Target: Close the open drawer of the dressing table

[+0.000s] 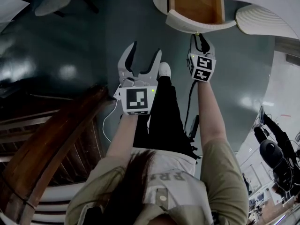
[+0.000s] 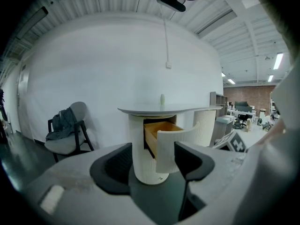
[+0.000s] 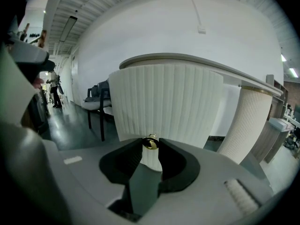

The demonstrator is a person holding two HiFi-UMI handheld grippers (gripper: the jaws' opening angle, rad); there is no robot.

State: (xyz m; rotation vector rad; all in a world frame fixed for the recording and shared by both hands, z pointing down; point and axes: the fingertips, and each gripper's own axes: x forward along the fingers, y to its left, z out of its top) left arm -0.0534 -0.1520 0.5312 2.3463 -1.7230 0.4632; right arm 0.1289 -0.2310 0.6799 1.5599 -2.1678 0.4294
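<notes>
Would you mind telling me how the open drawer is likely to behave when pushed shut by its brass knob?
The drawer looks rigid, a wooden box behind a curved ribbed front, so it should probably slide in rather than flex. The brass knob is small and shiny, so the right gripper, jaws closed on it, might slip if pushed off-axis.

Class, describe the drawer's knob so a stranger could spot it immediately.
Find the white ribbed dressing table and its open drawer. On the drawer's curved front sits a small knob, the only shiny brass-coloured piece there, pinched between the right gripper's jaws.
</notes>
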